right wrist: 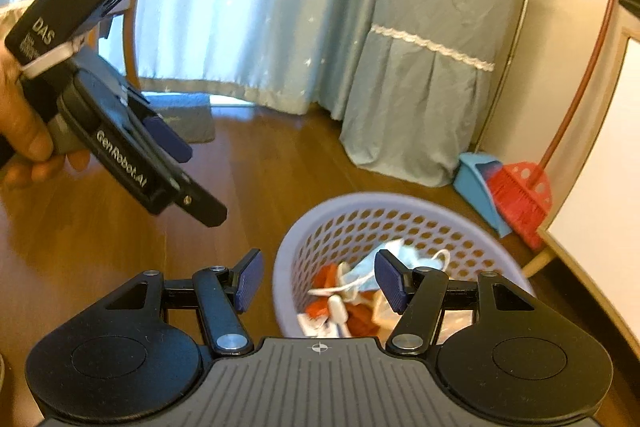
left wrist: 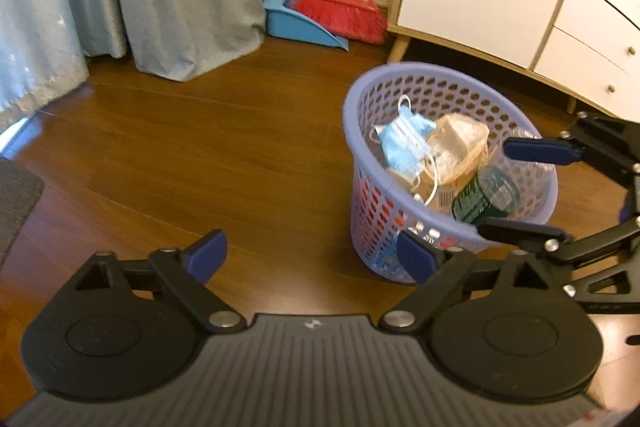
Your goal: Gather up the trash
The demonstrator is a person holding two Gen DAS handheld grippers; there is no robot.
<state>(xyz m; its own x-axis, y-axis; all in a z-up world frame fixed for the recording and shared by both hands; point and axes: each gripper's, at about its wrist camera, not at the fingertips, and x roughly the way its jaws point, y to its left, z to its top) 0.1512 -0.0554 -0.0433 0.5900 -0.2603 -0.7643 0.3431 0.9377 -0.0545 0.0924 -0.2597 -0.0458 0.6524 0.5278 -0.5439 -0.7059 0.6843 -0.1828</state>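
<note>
My right tool (right wrist: 319, 281): spread, empty, poised over basket (right wrist: 304, 227), mask (left wrist: 404, 143) and bottle (left wrist: 486, 197) inside. Left tool (left wrist: 312, 255): spread, empty, held aside, apparently clearing access.

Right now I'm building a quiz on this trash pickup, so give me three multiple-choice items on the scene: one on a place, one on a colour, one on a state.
1. Where does the blue face mask lie?
A. On the floor by the curtain
B. Inside the lavender basket
C. In the dustpan

2. What colour is the broom head in the corner?
A. Red
B. Green
C. Black

3. How do the left tongs stand?
A. Shut on a bottle
B. Shut on nothing
C. Open and empty

Answers:
1. B, since the mask rests on the other trash within the basket's rim.
2. A, since the bristles and cap are red, beside the blue dustpan.
3. C, since the blue pads are wide apart, with only bare floor between them; the right tongs are open too.
</note>
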